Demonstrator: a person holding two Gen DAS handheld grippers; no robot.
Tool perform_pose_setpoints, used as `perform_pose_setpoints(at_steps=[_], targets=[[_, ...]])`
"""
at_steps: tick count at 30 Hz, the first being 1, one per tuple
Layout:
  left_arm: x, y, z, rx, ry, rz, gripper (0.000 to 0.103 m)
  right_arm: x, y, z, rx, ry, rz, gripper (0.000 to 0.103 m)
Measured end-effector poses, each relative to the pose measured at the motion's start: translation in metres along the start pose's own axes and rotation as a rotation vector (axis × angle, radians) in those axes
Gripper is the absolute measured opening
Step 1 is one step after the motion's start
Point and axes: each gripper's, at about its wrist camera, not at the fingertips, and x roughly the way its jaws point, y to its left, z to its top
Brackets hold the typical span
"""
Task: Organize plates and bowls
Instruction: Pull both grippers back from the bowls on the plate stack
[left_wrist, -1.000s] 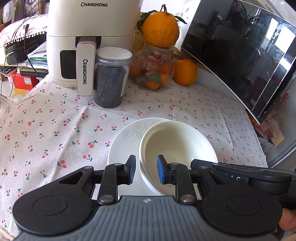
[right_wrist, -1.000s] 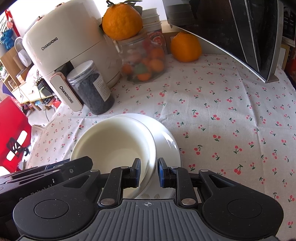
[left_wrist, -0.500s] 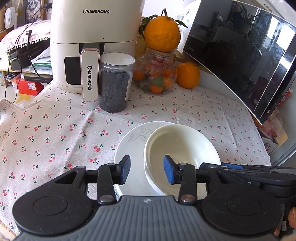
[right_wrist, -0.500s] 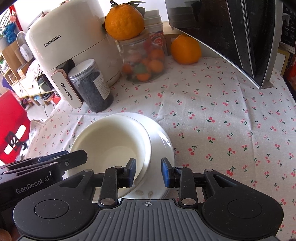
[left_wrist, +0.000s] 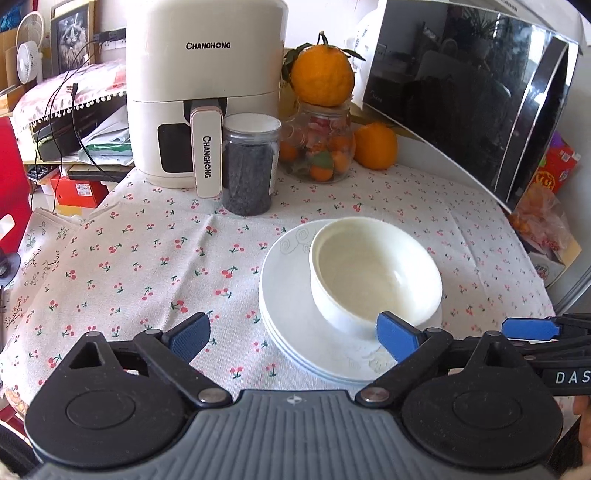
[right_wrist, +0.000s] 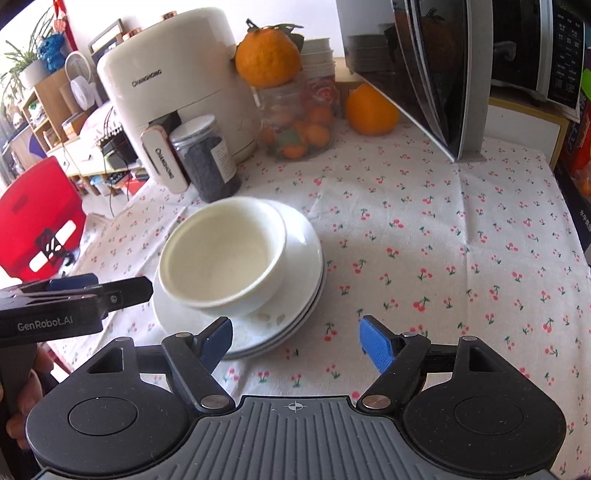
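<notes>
One bowl (left_wrist: 373, 273) sits on three stacked plates (left_wrist: 288, 295).

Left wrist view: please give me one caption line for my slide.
White bowl stacked on white plates on a cherry-print tablecloth, left claw open in front of them.

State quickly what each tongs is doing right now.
Left tongs: just opened wide, holding nothing.
Right tongs: just opened, holding nothing; bowls free on the plates.
</notes>
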Motion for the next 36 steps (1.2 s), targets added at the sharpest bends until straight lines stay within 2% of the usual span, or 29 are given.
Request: perform_pose_setpoints(at_steps=[4, 8, 13, 18, 21, 36], targets=[[-0.005, -0.008, -0.019, 0.058, 0.028, 0.022, 0.102, -0.001, 0.015, -0.027, -0.062, 0.039, 0.019, 0.086], [-0.007, -0.01, -0.031, 0.067, 0.056, 0.031, 0.102, 0.001, 0.029, -0.045, -0.109, 0.071, -0.007, 0.088], [-0.005, -0.007, -0.035, 0.058, 0.081, 0.043, 0.102, -0.003, 0.026, -0.047, -0.086, 0.067, -0.017, 0.088], [-0.004, -0.009, -0.037, 0.064, 0.091, 0.076, 0.103, -0.004, 0.015, -0.043, -0.045, 0.04, -0.095, 0.092], [-0.001, -0.008, -0.037, 0.056, 0.11, 0.06, 0.103, -0.003, 0.01, -0.041, -0.018, 0.04, -0.098, 0.092], [-0.003, -0.017, -0.036, 0.071, 0.087, -0.017, 0.103, -0.003, 0.008, -0.039, -0.009, 0.023, -0.127, 0.092]])
